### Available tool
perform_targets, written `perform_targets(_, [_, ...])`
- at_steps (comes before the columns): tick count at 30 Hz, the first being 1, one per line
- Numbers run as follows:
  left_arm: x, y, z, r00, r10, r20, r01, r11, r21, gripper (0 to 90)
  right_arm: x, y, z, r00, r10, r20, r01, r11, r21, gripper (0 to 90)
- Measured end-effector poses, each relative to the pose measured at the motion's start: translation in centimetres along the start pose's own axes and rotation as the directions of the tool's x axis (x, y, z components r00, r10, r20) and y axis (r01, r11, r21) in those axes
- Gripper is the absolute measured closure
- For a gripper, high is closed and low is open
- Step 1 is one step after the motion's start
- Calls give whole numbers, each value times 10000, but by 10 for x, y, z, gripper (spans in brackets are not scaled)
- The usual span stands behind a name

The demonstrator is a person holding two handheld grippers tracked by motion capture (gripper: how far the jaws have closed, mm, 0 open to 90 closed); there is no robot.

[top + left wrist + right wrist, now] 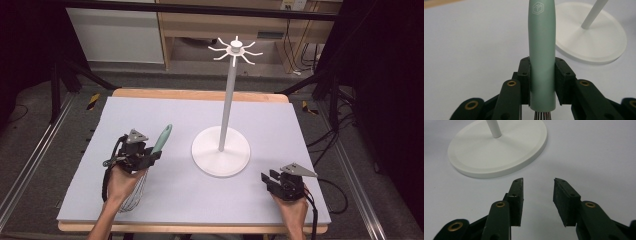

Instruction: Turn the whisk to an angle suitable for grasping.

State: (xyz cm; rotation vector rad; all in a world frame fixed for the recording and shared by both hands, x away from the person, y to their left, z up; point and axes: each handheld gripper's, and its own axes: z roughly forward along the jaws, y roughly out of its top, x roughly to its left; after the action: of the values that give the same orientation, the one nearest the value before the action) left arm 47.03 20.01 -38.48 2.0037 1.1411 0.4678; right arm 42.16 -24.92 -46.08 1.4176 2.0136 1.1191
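A whisk with a mint-green handle [163, 138] and wire loops [134, 196] is held off the table at the left. My left gripper [151, 156] is shut on the handle; in the left gripper view both pads [560, 80] press the handle [542, 37] near its wire end. A white hook stand [220, 151] with a tall pole and a ring of hooks at the top [235, 49] stands mid-table. My right gripper [268, 177] rests at the front right, its jaws apart with nothing between them [538, 192], pointing at the stand's base [496, 150].
A lavender mat [170, 107] covers the wooden table. The stand's round base [596, 42] lies just right of and beyond the whisk handle. Black frame legs and cables flank the table on the floor.
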Motion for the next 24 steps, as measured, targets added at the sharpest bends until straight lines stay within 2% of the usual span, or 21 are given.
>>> perform_targets(3, [-1, 3, -9, 10000, 79, 18, -78, 9990, -444, 687, 0, 0, 0, 10000, -13, -3, 13, 10000, -40, 606])
perform_targets(9, [-5, 9, -24, 10000, 99, -1, -98, 9911, -1326, 687, -1, 0, -1, 10000, 32, 2, -32, 10000, -54, 606])
perform_targets(13, [-6, 12, -28, 10000, 85, -25, -88, 9863, -1650, 687, -1, 0, -1, 10000, 43, 8, -43, 10000, -55, 605])
perform_targets(18, [-7, 14, -35, 10000, 73, -45, -81, 9735, -2287, 687, -1, 0, -1, 10000, 32, 30, -32, 10000, -79, 605])
perform_targets(19, [-7, 14, -35, 10000, 73, -45, -81, 9735, -2287, 687, -1, 0, -1, 10000, 17, 34, -17, 10000, -96, 606])
perform_targets(20, [-8, 16, -38, 10000, 38, -66, -54, 9665, -2566, 687, -1, 0, -1, 10000, 14, 37, -14, 9999, -102, 606])
perform_targets(22, [-10, 17, -41, 9999, 71, -111, -99, 9599, -2802, 687, -1, 0, -1, 10000, 50, 37, -49, 9999, -135, 606])
perform_targets(23, [-10, 17, -41, 9999, 71, -111, -99, 9599, -2802, 687, -1, 0, -1, 10000, 60, 35, -60, 9999, -133, 605])
perform_targets(24, [-11, 19, -44, 9999, 80, -131, -116, 9523, -3048, 687, -1, 0, -1, 10000, 61, 45, -61, 9999, -137, 605])
